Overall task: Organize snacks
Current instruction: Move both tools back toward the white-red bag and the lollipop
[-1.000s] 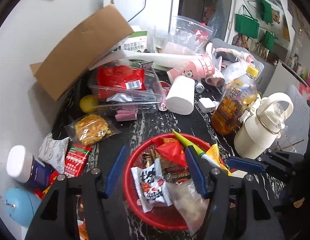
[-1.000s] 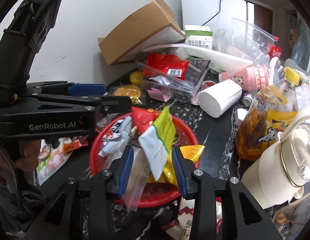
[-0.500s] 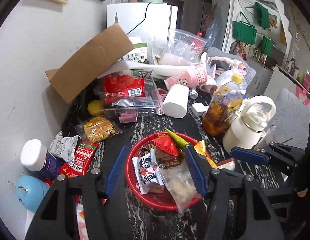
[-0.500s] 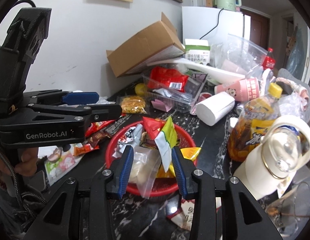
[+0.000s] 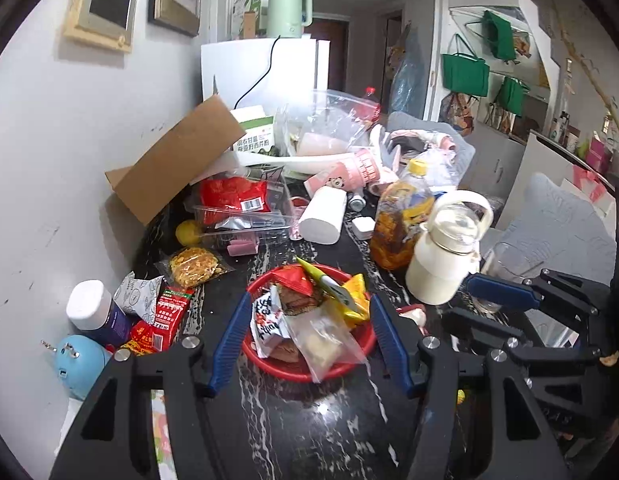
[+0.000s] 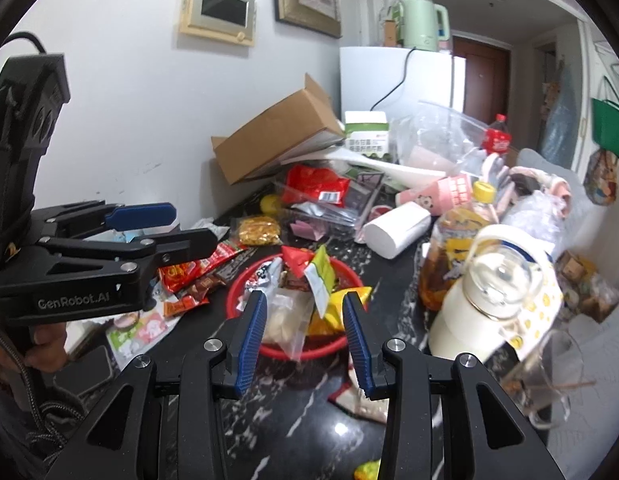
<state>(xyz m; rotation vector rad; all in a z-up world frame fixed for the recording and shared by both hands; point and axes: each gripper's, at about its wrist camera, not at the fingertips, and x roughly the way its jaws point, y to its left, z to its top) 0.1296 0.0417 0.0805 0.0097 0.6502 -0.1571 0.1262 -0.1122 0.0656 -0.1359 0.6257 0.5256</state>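
Red basket (image 5: pixel 269 356) at lower centre of the left wrist view, on the black marbled counter (image 5: pixel 309 420). Heaped past its rim: a black-and-white sachet (image 5: pixel 269 322), a red triangular packet (image 5: pixel 295 280), a green-tipped stick pack (image 5: pixel 323 280), yellow packets (image 5: pixel 355 296), and a clear zip bag (image 5: pixel 323 338) hanging over the near rim. Bare counter only in front of the basket, toward the bottom of the frame, and in a narrow strip behind it.

Left gripper (image 5: pixel 307 344) with blue jaws parted, nothing between them, framing the basket from above. Right gripper (image 6: pixel 305 332) likewise parted and empty, its jaws either side of the clear bag and the yellow packets in the right wrist view; no contact seen.

Crowding the basket's right side: a cream kettle (image 5: pixel 445 256) and an amber drink bottle (image 5: pixel 399 224), both upright, close to the rim. To the left, loose: red sachets (image 5: pixel 165 316), a bagged yellow snack (image 5: pixel 195 266), a white-capped jar (image 5: pixel 95 312).

Behind, a clear tray (image 5: pixel 245 220) holding a red bag (image 5: pixel 233 196) and a silver wrapper. Cardboard box (image 5: pixel 177 160) tipped against the wall at upper left. White roll (image 5: pixel 323 218) lying on its side beside the tray.
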